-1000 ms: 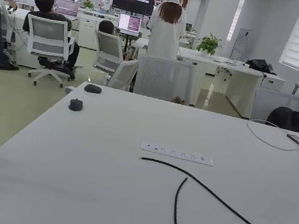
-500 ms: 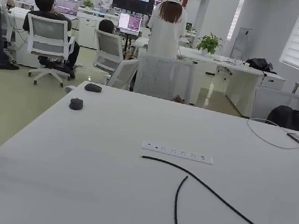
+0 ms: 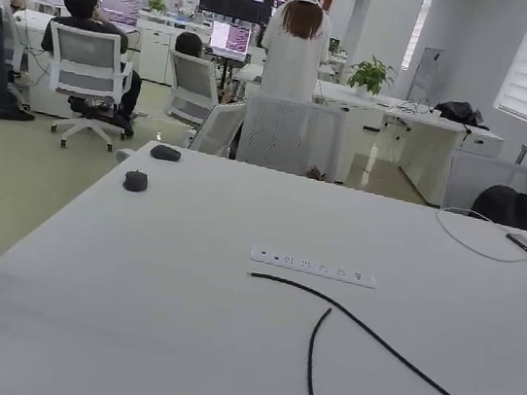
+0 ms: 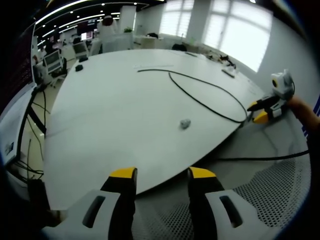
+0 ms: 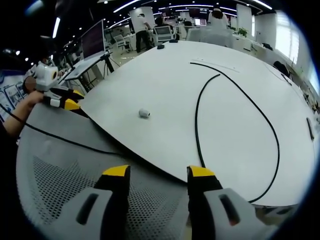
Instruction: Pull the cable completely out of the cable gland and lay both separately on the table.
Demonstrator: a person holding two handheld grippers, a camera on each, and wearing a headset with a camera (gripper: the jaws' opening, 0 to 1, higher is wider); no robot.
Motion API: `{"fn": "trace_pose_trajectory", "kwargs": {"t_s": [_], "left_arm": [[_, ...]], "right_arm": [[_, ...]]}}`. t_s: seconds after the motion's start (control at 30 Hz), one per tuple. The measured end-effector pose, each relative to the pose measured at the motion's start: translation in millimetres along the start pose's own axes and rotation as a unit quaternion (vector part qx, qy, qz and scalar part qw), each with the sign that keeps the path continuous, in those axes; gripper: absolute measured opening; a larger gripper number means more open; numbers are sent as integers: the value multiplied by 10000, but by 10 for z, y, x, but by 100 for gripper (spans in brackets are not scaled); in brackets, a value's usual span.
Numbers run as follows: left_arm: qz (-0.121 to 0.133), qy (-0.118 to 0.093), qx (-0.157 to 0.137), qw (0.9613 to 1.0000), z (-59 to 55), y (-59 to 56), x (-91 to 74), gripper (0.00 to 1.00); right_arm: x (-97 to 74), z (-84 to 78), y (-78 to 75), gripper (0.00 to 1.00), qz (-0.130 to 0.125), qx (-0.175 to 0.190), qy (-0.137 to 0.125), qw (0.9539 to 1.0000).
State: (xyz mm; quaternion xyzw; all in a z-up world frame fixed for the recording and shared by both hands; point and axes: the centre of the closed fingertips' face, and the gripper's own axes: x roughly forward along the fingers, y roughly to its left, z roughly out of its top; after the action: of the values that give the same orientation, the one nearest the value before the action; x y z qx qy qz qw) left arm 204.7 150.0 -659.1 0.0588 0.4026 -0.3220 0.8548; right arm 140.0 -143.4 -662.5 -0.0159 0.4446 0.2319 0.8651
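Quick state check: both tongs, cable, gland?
Left tongs, open, empty.
Right tongs, open, empty.
Gland, lying alone on the table, not gripped.
Cable, lying loose on the table, apart from the gland, not gripped.

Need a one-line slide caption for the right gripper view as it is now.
Open right tool hovers before the white table, where the black cable and the small cable gland lie apart.
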Motion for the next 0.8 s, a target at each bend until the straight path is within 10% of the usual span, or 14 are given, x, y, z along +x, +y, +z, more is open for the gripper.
{"fn": "trace_pose_trajectory", "kwargs": {"t_s": [0.8], "left_arm": [[40,87,-8,10000,-34,14,11,40]], "right_arm": [[29,-19,3,48,32,89,-17,10000]]}}
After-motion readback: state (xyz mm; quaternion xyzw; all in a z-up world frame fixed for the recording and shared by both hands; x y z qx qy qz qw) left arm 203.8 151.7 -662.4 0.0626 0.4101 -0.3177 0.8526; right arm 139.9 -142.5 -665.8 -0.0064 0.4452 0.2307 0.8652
